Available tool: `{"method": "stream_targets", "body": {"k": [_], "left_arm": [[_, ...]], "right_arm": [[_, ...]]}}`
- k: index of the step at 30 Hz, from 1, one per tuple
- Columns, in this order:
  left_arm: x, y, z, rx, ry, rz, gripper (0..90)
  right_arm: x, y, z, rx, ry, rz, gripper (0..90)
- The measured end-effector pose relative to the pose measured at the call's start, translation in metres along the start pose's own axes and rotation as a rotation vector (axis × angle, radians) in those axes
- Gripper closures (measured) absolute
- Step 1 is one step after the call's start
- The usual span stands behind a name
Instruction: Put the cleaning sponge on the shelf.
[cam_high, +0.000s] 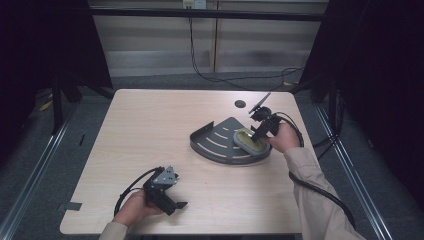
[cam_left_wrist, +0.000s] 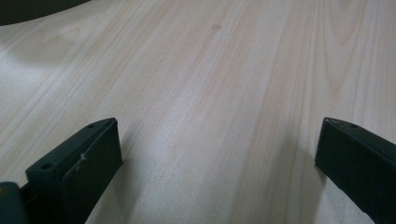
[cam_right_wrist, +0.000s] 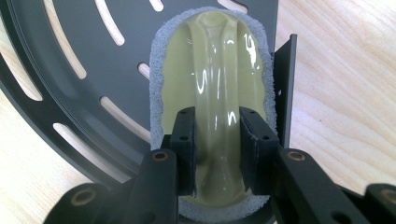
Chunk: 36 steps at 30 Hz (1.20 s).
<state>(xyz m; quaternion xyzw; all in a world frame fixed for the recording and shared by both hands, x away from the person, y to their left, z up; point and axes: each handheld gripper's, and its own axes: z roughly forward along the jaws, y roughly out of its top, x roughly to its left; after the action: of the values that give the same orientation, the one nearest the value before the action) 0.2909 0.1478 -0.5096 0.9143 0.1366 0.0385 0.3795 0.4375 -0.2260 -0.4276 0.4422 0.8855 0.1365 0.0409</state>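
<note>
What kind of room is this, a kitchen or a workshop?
Probably a lab or recording set-up, not a kitchen: one bare wooden table inside a dark metal frame, cables trailing over the floor, and a person working with hand-held grippers, the right one clamping a scrubber.

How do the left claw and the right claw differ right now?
The left claw stands open with bare table between its jaws; the right claw is shut on the glossy olive handle of the scrubbing pad. The left claw sits near the table's front edge, the right claw over the dark slotted tray where the pad lies. Both are black, two-jawed and hand-held.
</note>
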Motion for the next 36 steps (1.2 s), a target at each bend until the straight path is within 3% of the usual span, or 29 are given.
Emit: {"method": "stream_targets", "body": {"k": [36], "left_arm": [[0.0,0.0,0.0,0.0,0.0,0.001,0.0]], "right_arm": [[-0.0001,-0.0039,0.0035,0.013,-0.038,0.034,68.2]]}}
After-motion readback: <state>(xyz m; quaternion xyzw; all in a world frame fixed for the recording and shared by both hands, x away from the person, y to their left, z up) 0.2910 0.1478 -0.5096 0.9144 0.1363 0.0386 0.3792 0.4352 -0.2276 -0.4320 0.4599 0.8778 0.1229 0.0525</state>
